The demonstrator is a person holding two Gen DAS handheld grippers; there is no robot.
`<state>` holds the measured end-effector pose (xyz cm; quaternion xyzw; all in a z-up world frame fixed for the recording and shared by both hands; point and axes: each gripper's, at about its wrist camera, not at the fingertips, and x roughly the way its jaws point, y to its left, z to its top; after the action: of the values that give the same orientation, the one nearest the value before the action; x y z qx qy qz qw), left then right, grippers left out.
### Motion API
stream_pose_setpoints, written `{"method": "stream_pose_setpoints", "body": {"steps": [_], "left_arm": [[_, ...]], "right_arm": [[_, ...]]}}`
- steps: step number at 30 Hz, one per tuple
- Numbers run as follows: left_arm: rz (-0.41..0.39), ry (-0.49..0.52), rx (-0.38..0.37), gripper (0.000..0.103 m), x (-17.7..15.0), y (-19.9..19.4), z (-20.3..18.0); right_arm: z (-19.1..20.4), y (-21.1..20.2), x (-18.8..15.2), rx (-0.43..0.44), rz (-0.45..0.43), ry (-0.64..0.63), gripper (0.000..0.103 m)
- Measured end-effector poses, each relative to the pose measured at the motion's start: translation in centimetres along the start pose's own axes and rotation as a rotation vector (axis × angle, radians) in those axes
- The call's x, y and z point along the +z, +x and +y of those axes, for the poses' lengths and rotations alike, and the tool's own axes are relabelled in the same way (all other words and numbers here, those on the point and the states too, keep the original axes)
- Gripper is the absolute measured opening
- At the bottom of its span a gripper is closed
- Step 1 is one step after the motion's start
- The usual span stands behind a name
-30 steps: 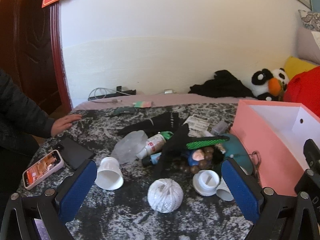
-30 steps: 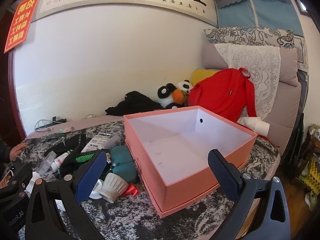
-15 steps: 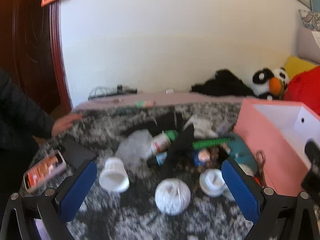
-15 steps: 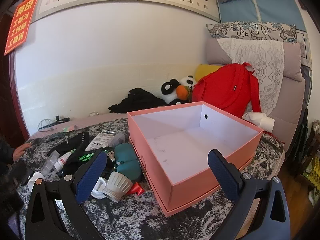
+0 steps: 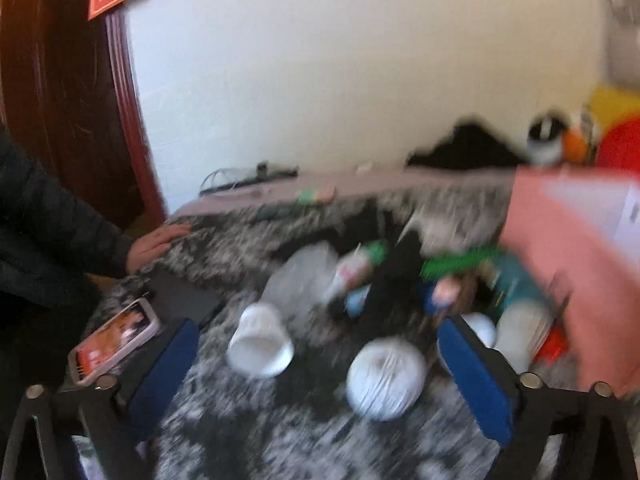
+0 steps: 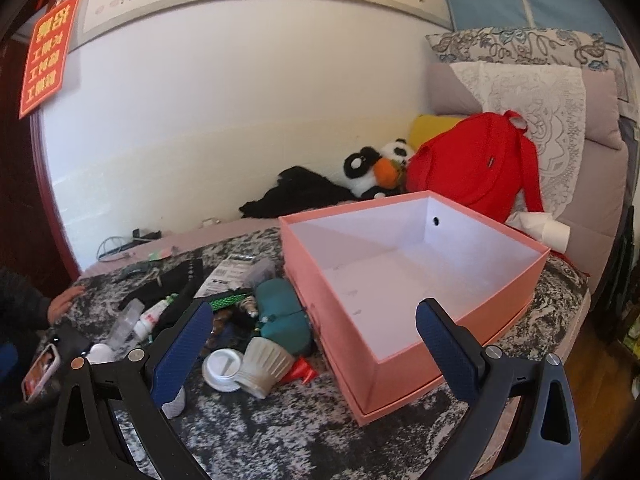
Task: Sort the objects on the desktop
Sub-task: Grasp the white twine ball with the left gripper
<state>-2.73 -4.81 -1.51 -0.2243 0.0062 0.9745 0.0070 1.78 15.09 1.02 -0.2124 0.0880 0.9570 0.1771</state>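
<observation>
Left wrist view, heavily blurred: left gripper (image 5: pixel 318 368) has its blue-padded fingers (image 5: pixel 474 380) spread wide, nothing between them. Just ahead, between the pads, lie a white ball of string (image 5: pixel 386 384) and a white cup (image 5: pixel 260 344) tipped on its side, both on the mottled grey-black table cover (image 5: pixel 248 432). Beyond sits the clutter pile, details smeared. A phone (image 5: pixel 114 338) lies at the left edge; a bystander's hand (image 5: pixel 154 242) rests on the cover. Right wrist view, sharp: right gripper (image 6: pixel 312 340) fingers (image 6: pixel 448 352) also spread wide, holding nothing. The open pink box (image 6: pixel 352 332) stands just ahead, its white interior bare. Beside its left wall lie a teal pouch (image 6: pixel 280 316), a ribbed grey cup (image 6: pixel 262 366) and a white lid (image 6: pixel 222 370).
</observation>
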Motion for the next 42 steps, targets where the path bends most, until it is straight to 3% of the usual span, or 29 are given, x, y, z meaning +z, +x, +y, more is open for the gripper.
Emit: {"method": "stream_pose_setpoints", "body": {"steps": [1, 5, 8, 13, 15, 17, 23, 25, 26, 27, 32, 36, 42], "left_arm": [[0.014, -0.008, -0.008, 0.103, -0.2, 0.6, 0.1], [0.211, 0.052, 0.002, 0.102, -2.6, 5.0, -0.9], [0.176, 0.105, -0.024, 0.102, -2.5, 6.2, -2.2], [0.293, 0.061, -0.084, 0.102, -3.2, 10.3, -3.0], [0.316, 0.037, -0.100, 0.102, -3.4, 11.6, -3.4], [0.323, 0.060, -0.077, 0.102, -3.8, 12.4, -4.2], [0.372, 0.107, -0.059, 0.102, -5.2, 14.2, -5.9], [0.398, 0.121, -0.048, 0.094, -5.8, 14.7, -6.1], [0.413, 0.129, -0.044, 0.075, -6.1, 14.9, -6.1], [0.429, 0.138, -0.028, 0.064, -6.4, 15.2, -6.1], [0.422, 0.086, -0.054, 0.063, -5.8, 14.7, -5.1], [0.362, 0.028, -0.055, 0.063, -4.0, 12.3, -3.4], [0.283, -0.037, 0.041, 0.063, -2.3, 8.1, 2.1]], "right_arm": [[0.2, -0.4, 0.7, 0.002, -0.007, -0.002, 0.103], [0.9, -1.5, 3.7, -0.011, -0.054, 0.002, 0.103], [0.7, -1.8, 5.7, -0.016, -0.077, 0.062, 0.103], [-0.7, 0.1, 4.2, -0.007, -0.059, 0.104, 0.103], [-1.2, 1.8, 3.8, 0.012, 0.014, 0.100, 0.103], [-1.5, 2.8, 3.5, 0.036, 0.063, 0.097, 0.103], [-1.6, 3.4, 2.9, 0.070, 0.084, 0.058, 0.103], [-1.6, 3.7, 2.7, 0.075, 0.094, 0.058, 0.103], [-1.7, 3.8, 2.5, 0.080, 0.101, 0.059, 0.103], [-1.8, 4.0, 2.3, 0.085, 0.109, 0.061, 0.103], [-1.4, 3.8, 1.9, 0.127, 0.117, 0.044, 0.103], [0.4, 3.6, 1.3, 0.171, 0.119, -0.014, 0.103], [6.1, 5.4, 1.0, 0.332, 0.190, -0.114, 0.103]]}}
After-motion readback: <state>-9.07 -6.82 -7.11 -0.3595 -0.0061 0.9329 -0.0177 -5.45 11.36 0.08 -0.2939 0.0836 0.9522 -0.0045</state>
